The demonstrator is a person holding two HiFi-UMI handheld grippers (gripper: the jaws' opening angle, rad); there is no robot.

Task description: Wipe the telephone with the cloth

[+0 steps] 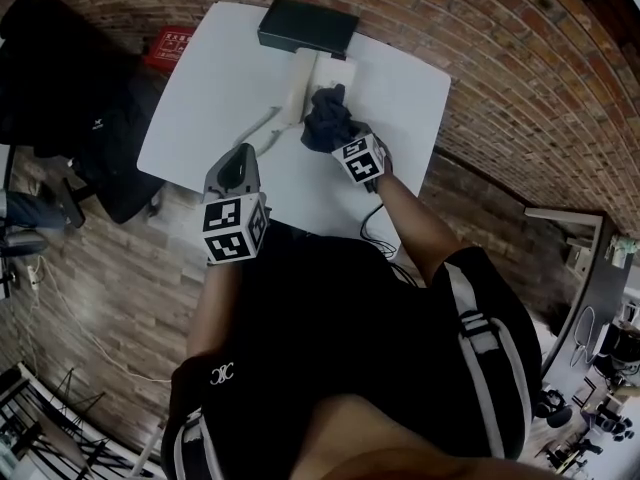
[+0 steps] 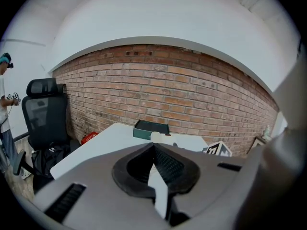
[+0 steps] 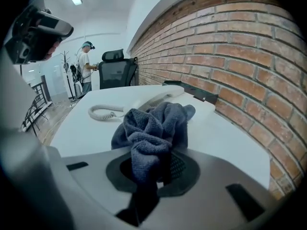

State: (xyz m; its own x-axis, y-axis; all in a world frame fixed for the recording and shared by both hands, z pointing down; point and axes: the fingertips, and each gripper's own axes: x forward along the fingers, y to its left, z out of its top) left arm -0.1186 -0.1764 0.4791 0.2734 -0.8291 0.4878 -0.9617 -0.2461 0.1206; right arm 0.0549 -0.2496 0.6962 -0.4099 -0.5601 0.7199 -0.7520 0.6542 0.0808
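Note:
The white telephone (image 1: 322, 76) lies at the far side of the white table (image 1: 200, 98), its coiled cord (image 1: 262, 131) trailing toward me. The dark blue cloth (image 1: 326, 118) is bunched just this side of the phone, and my right gripper (image 1: 343, 136) is shut on it. In the right gripper view the cloth (image 3: 153, 128) rises from between the jaws, with the telephone (image 3: 157, 98) and cord (image 3: 102, 112) right behind it. My left gripper (image 1: 242, 153) hovers at the table's near left edge, apart from the phone. Its jaws (image 2: 154, 150) meet with nothing between them.
A dark flat box (image 1: 307, 24) sits at the table's far edge against the brick wall (image 1: 520, 58). A black office chair (image 1: 70, 98) and a red item (image 1: 172, 46) stand to the left on the floor. A person (image 3: 86, 66) stands far off.

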